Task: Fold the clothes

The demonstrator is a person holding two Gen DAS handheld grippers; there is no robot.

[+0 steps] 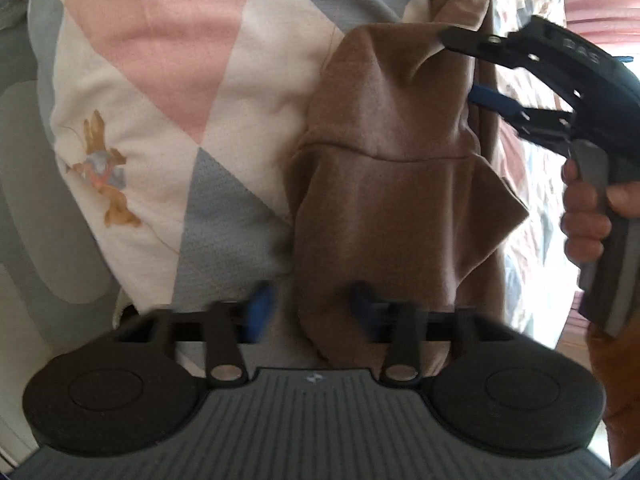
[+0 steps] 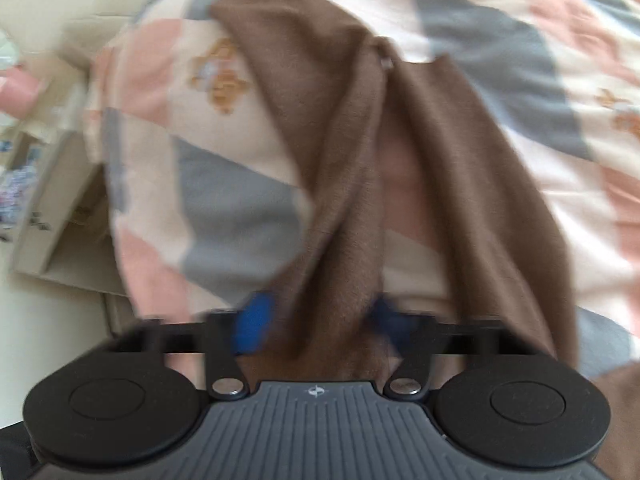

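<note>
A brown garment (image 1: 392,184) lies in loose folds on a pink, grey and cream quilt (image 1: 160,60). My left gripper (image 1: 312,312) hovers over its near end with its fingers apart; the right finger (image 1: 364,308) overlaps the cloth and the left finger (image 1: 260,308) stands clear of it. My right gripper (image 1: 460,66) comes in from the right, held by a hand (image 1: 584,216), and creases fan out from its upper finger. In the blurred right wrist view, a thick bunch of the garment (image 2: 332,240) fills the gap between the fingers of that gripper (image 2: 320,318).
The quilt (image 2: 520,60) covers most of both views. An open cardboard box (image 2: 60,216) stands on the floor past the bed's left edge. A pink curtain (image 1: 600,4) hangs at the far right, with rumpled patterned bedding (image 1: 532,240) beside the garment.
</note>
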